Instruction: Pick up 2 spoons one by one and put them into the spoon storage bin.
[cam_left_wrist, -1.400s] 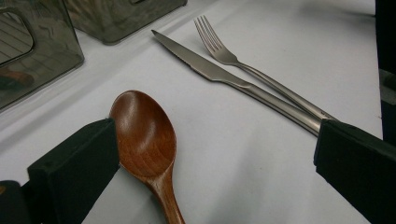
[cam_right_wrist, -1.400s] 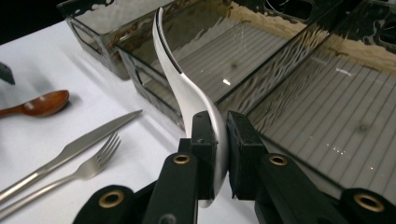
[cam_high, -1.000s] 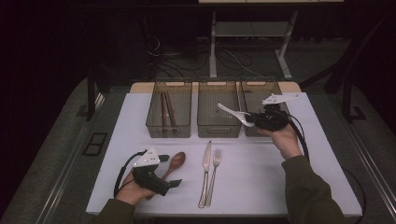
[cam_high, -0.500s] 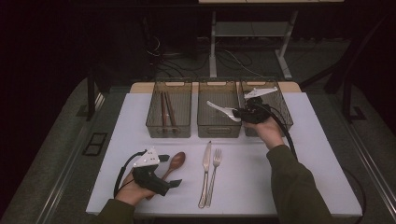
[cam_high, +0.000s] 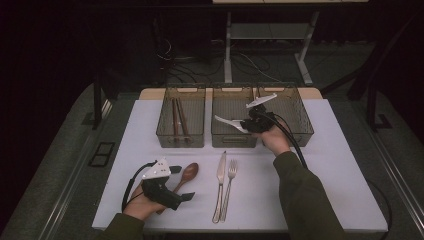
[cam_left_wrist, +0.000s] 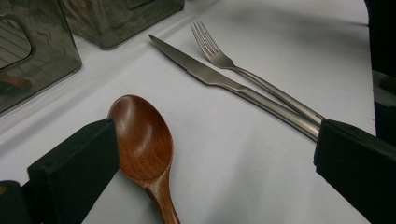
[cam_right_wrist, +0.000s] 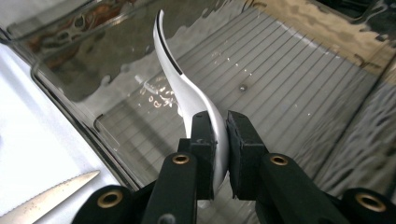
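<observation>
White plastic spoon (cam_right_wrist: 187, 93) is clamped edge-on in the right claw (cam_high: 251, 121), held above the middle bin (cam_high: 233, 140) at the worktop's (cam_high: 340, 165) far edge. Grip sits on one end only, pads thin on a curved surface: risk is the spoon pivoting or slipping out before it's low enough, landing on the bin rim or outside. Left claw (cam_high: 175, 182) rests near the front-left corner, jaws wide, straddling the wooden spoon (cam_left_wrist: 142, 140) w/o clamping it; knife (cam_left_wrist: 224, 79) & fork (cam_left_wrist: 233, 63) lie beside.
</observation>
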